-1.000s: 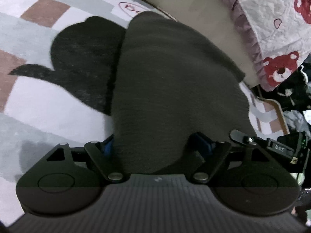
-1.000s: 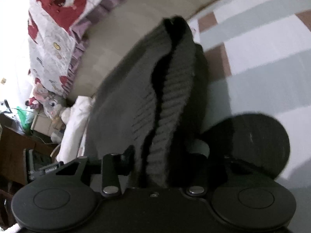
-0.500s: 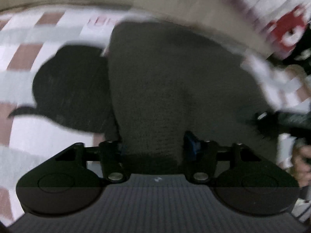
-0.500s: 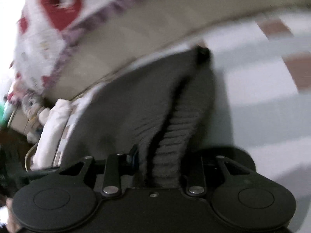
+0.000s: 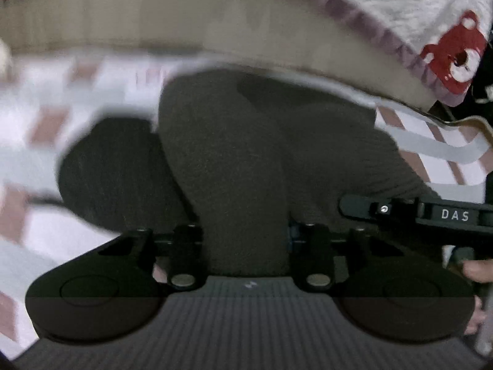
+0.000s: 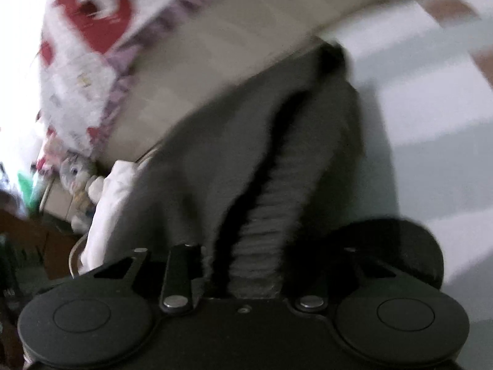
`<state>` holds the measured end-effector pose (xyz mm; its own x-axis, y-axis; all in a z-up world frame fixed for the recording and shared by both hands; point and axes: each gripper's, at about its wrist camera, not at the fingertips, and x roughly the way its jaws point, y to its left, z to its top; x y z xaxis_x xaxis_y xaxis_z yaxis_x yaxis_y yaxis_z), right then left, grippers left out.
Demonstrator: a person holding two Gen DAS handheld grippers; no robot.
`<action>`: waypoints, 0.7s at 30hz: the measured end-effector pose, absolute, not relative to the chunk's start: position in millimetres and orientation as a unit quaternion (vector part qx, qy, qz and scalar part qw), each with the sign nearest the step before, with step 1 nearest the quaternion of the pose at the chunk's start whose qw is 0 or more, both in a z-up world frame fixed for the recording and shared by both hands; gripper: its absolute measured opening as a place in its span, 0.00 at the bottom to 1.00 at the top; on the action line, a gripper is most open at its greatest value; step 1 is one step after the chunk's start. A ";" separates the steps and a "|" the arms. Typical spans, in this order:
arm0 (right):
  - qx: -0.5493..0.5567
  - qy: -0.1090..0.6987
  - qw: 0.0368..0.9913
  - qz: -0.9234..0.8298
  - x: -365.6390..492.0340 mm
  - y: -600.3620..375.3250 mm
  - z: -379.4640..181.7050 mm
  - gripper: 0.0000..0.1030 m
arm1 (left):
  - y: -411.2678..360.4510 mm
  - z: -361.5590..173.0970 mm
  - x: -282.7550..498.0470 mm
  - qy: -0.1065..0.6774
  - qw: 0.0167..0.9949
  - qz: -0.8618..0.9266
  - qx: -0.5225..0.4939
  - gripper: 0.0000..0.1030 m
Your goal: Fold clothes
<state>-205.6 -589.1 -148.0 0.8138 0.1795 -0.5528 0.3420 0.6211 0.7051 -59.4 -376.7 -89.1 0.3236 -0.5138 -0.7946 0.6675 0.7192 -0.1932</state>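
Note:
A dark grey knit sweater lies bunched on the checked bed sheet. A thick fold of it fills my left gripper, whose jaws are closing and press on the cloth from both sides. In the right wrist view the same sweater rises off the sheet, and its ribbed edge runs into my right gripper. That gripper's jaws are closing slightly and grip the cloth. The right gripper's black body shows at the right of the left view, close beside the sweater, with a person's finger under it.
A white quilt with red bears hangs along the far side behind a beige board. A white cloth and soft toys sit beside the bed at the left. The sheet stretches away to the right.
The left jaws have narrowed onto the sweater fold, and that gripper has swung up toward the quilt. The right gripper now sits much nearer in the left view. The right gripper has risen slightly.

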 end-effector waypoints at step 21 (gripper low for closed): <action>0.380 0.227 0.894 -0.074 -279.8 -582.3 -80.4 0.35 | -392.8 -32.5 -148.6 0.442 0.837 -0.320 0.036 0.34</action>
